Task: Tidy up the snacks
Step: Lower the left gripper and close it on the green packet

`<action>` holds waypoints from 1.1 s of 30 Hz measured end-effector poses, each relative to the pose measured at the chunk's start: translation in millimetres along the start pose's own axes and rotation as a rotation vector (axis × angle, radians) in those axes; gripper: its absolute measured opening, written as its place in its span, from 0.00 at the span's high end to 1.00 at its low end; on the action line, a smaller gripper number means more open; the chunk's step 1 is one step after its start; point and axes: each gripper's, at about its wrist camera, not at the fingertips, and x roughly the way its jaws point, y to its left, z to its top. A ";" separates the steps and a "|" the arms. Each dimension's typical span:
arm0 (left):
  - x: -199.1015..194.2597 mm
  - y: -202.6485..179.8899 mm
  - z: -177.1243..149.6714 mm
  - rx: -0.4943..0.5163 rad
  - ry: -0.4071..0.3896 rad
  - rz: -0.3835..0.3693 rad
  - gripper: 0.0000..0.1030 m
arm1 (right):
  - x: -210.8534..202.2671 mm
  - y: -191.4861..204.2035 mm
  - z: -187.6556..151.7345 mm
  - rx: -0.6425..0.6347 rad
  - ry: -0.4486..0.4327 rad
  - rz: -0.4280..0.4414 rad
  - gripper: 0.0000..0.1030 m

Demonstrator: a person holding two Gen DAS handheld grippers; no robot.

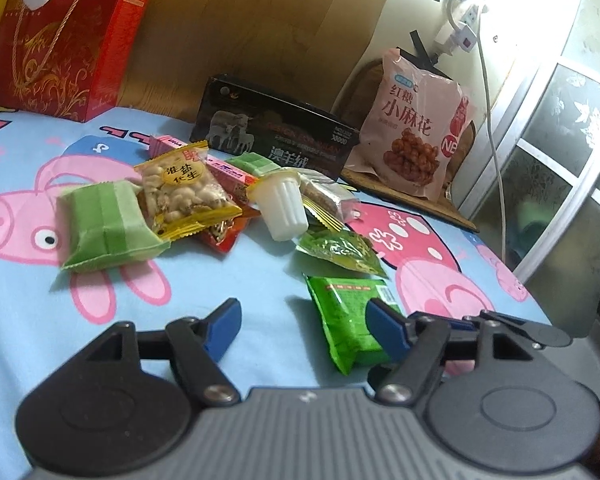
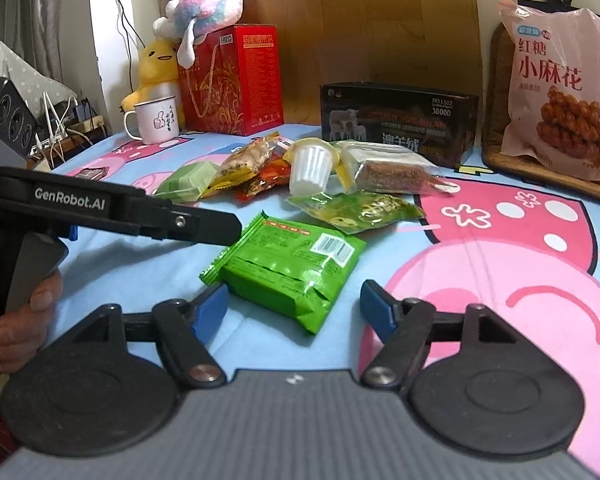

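Note:
Several small snacks lie on a blue cartoon-pig cloth (image 1: 28, 312). A bright green packet (image 2: 292, 268) lies nearest, between the fingers of my open right gripper (image 2: 294, 308); it also shows in the left wrist view (image 1: 346, 320), by my right blue finger there. My left gripper (image 1: 304, 324) is open and empty; its arm (image 2: 140, 216) reaches in from the left in the right wrist view. Behind lie a pale green packet (image 1: 104, 226), a peanut packet (image 1: 182, 192), a white jelly cup (image 1: 282, 206), a see-through green packet (image 1: 340, 252) and a cereal bar (image 2: 392, 172).
A black box (image 1: 276, 128), a red gift box (image 1: 64, 44) and a big pink snack bag (image 1: 412, 136) on a wooden tray (image 1: 456, 216) stand at the back. A mug (image 2: 156, 120) and plush toys (image 2: 204, 4) sit at the back left. A window frame is on the right.

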 end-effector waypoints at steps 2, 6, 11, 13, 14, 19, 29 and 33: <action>-0.3 -0.5 -0.1 0.001 0.000 0.001 0.30 | -0.2 -0.5 -0.5 0.001 -0.001 0.002 0.27; -0.3 -0.8 0.0 0.000 -0.002 0.001 0.30 | -0.7 -0.6 -0.6 0.005 -0.002 0.005 0.27; -0.2 -0.7 0.4 0.004 -0.001 0.003 0.30 | -1.0 -1.2 -0.6 0.008 -0.004 0.007 0.27; -0.1 -1.3 0.1 0.006 -0.001 0.004 0.30 | -1.0 -1.2 -0.6 0.008 -0.004 0.007 0.27; -0.1 -1.5 0.0 0.007 -0.001 0.005 0.30 | -1.1 -1.2 -0.7 0.008 -0.004 0.007 0.27; 0.1 -1.4 0.2 0.008 -0.001 0.005 0.29 | -0.9 -1.1 -0.8 0.008 -0.004 0.006 0.27; 0.0 -2.0 0.0 0.011 -0.001 0.006 0.29 | -0.4 0.5 -0.5 0.000 -0.002 0.000 0.27; 0.1 -2.9 -0.4 0.017 0.001 0.008 0.28 | -0.1 1.0 -0.6 -0.003 -0.001 -0.005 0.27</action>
